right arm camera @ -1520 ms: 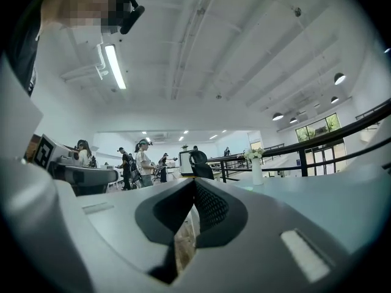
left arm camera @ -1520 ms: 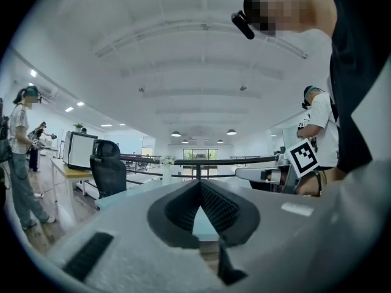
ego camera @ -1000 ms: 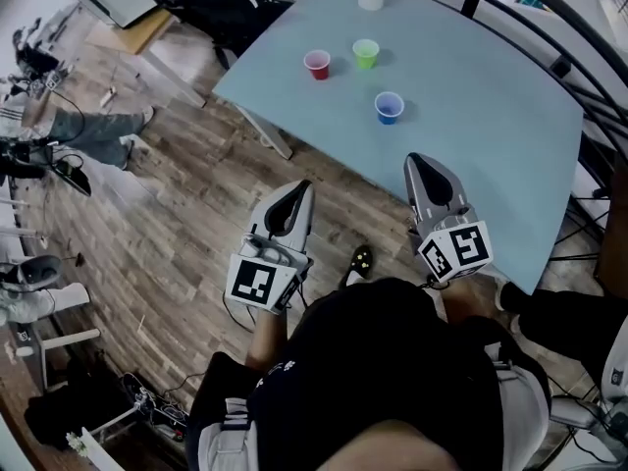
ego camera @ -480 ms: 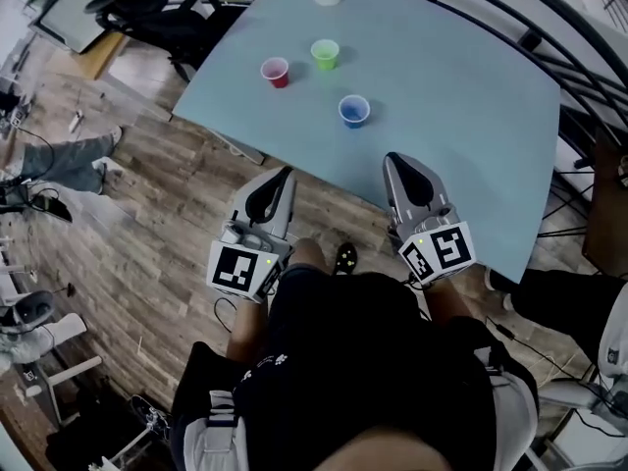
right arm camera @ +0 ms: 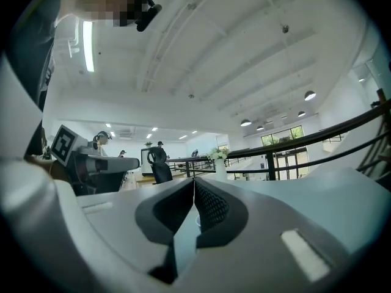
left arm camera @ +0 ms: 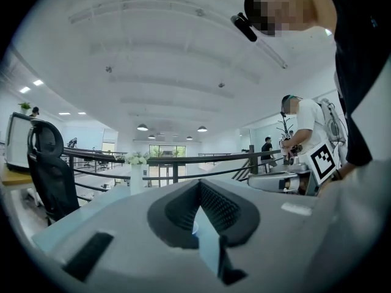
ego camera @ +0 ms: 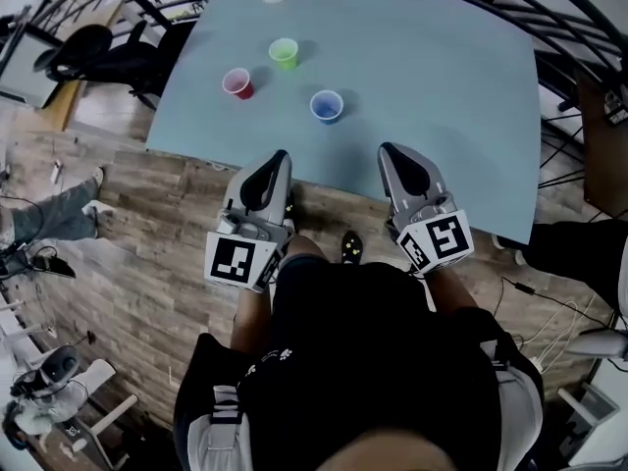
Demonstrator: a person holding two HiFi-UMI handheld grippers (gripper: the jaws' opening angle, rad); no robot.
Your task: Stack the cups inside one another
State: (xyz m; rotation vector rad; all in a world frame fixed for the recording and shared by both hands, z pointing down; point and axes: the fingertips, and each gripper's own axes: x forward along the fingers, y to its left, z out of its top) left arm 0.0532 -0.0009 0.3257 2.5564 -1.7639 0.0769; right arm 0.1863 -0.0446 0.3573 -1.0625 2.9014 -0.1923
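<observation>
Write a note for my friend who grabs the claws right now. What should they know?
Left claw: shut, empty, by the near edge of the table.
Right claw: shut, empty, by the same edge.
Cups: red cup, green cup and blue cup stand upright and apart on the table. The blue cup is nearest the claws.
Done: nothing stacked yet.
Left: open a claw, lift one cup into another, then add the third.

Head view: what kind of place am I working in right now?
Probably an open-plan office or lab, seemingly on an upper level: a pale blue table stands on wood-look flooring, with a black office chair beside it and a black railing running past the table's far edge.
</observation>
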